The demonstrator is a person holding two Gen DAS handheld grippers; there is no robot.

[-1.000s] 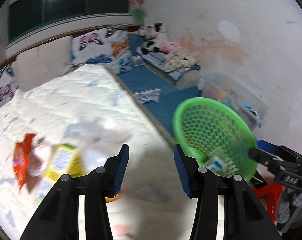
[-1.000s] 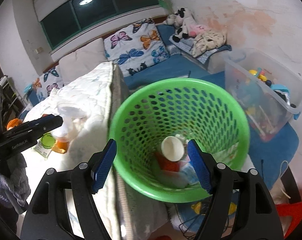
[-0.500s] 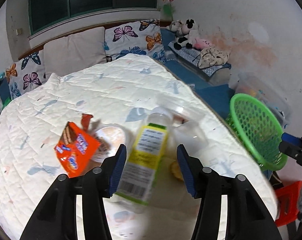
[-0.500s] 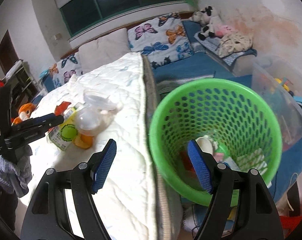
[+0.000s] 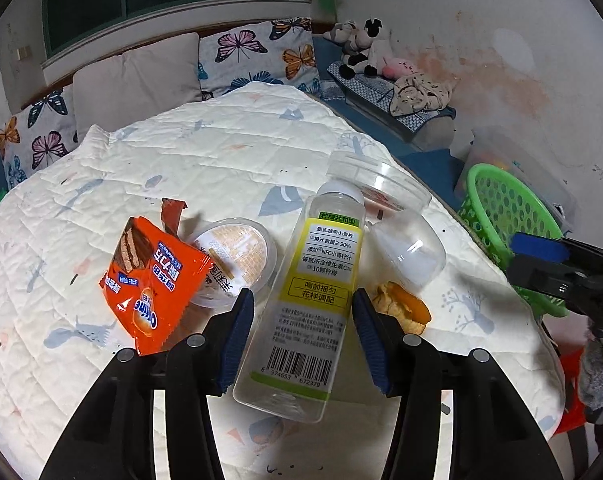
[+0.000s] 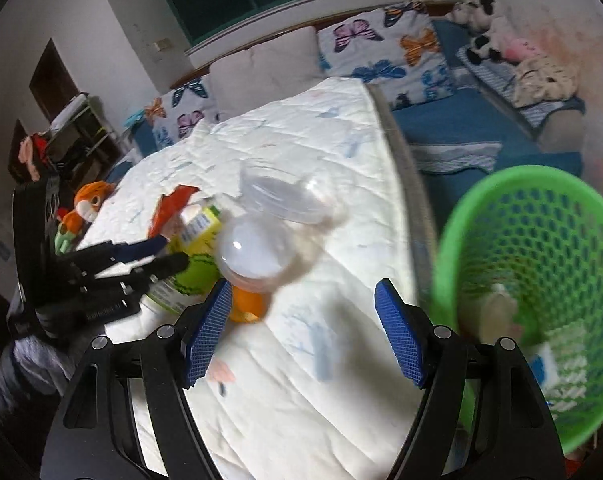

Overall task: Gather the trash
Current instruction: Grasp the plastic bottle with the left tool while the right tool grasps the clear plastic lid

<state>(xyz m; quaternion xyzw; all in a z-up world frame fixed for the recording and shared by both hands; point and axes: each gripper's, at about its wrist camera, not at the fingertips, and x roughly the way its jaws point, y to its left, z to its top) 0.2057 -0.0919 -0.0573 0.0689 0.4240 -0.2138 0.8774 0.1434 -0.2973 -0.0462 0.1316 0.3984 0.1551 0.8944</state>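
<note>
Left gripper (image 5: 303, 330) spread wide astride clear ribbed plastic bottle (image 5: 306, 295), pads not touching; glossy orange wrapper (image 5: 153, 280) and round lidded cup (image 5: 237, 260) left of bottle; right gripper (image 6: 303, 332) agape, empty; perforated green basket (image 6: 533, 276) beyond mattress edge, right of bottle.

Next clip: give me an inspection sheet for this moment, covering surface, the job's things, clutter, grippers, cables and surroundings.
Surface: white quilted bed cover, trash grouped near its right edge.
Job's things: clear bottle lying flat with a yellow label; orange snack wrapper; lidded cup; two clear plastic containers; orange food scrap; green basket beside the bed, already holding trash.
Clutter: nothing seen beyond the trash.
Grippers: left gripper open, straddling the bottle; right gripper open, holding nothing.
Cables: nothing seen.
Surroundings: butterfly pillows, plush toys, stained wall.
</note>
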